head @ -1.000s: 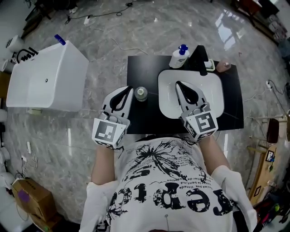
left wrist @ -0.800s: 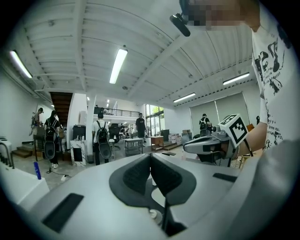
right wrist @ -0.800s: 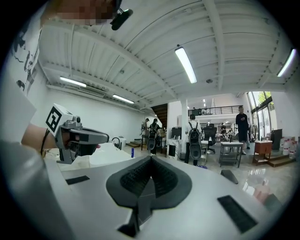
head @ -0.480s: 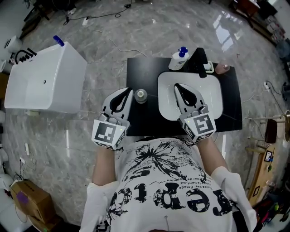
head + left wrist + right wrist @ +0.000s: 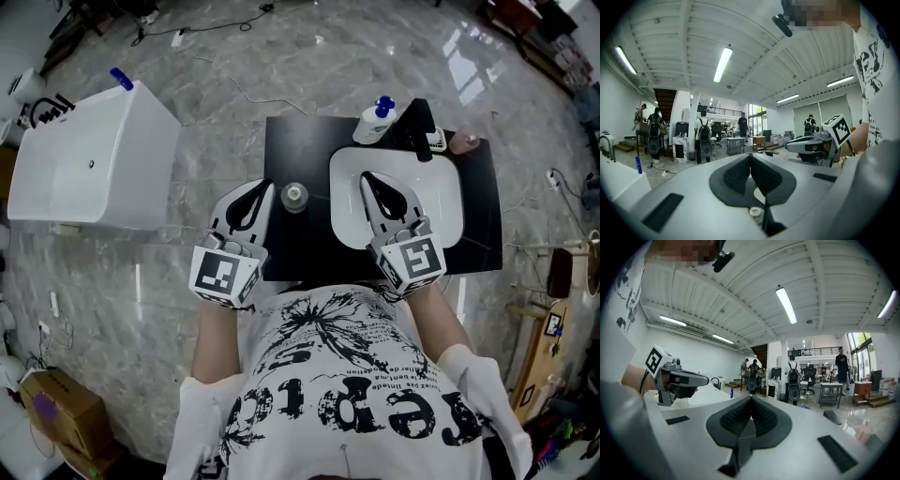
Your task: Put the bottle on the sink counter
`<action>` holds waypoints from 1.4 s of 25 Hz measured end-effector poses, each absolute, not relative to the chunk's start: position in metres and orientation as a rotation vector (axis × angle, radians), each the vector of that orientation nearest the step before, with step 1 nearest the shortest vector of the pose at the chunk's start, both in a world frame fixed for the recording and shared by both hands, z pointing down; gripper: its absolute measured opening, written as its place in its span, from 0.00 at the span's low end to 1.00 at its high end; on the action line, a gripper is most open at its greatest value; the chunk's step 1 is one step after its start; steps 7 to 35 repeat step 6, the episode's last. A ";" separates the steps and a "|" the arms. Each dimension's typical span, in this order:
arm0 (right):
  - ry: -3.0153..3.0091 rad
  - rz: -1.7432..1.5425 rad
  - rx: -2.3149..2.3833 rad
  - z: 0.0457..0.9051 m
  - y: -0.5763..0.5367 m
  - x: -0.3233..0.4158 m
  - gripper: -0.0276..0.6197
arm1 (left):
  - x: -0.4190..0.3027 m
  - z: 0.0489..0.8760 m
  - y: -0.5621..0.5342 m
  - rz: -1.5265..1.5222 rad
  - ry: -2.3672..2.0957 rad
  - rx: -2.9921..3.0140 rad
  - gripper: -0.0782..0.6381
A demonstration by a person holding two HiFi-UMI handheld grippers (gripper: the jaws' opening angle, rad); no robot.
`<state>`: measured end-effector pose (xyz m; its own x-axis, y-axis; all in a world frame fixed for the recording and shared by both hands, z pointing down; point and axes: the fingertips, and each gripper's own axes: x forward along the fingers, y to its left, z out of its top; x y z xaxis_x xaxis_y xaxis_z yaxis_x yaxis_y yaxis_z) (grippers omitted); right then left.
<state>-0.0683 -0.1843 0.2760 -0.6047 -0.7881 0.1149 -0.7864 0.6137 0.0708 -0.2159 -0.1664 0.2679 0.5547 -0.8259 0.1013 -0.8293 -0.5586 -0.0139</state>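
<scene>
A small clear bottle [image 5: 294, 196] stands upright on the black sink counter [image 5: 300, 141], left of the white basin [image 5: 441, 202]. A white bottle with a blue cap [image 5: 379, 120] stands at the counter's back edge beside the black faucet [image 5: 420, 127]. My left gripper [image 5: 265, 185] is shut and empty, its tip just left of the clear bottle and apart from it. My right gripper [image 5: 366, 176] is shut and empty over the basin's left part. Both gripper views look level into the room: left gripper [image 5: 750, 155], right gripper [image 5: 751, 397], pads together with nothing between them.
A white box-shaped unit [image 5: 94, 159] with a blue-capped item [image 5: 122, 80] on top stands on the marble floor to the left. Cables [image 5: 253, 94] trail across the floor behind the counter. People with backpacks [image 5: 704, 138] stand far off in the hall.
The head view has shifted slightly. Both grippers stay where they were, shut, and the bottles have not moved.
</scene>
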 end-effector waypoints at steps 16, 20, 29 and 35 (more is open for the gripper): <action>-2.694 -0.030 1.304 0.281 -0.188 -0.075 0.06 | -0.220 0.274 -0.171 0.157 -1.469 2.724 0.13; -2.694 -0.030 1.304 0.281 -0.188 -0.075 0.06 | -0.220 0.274 -0.171 0.157 -1.469 2.724 0.13; -2.694 -0.030 1.304 0.281 -0.188 -0.075 0.06 | -0.220 0.274 -0.171 0.157 -1.469 2.724 0.13; -2.694 -0.030 1.304 0.281 -0.188 -0.075 0.06 | -0.220 0.274 -0.171 0.157 -1.469 2.724 0.13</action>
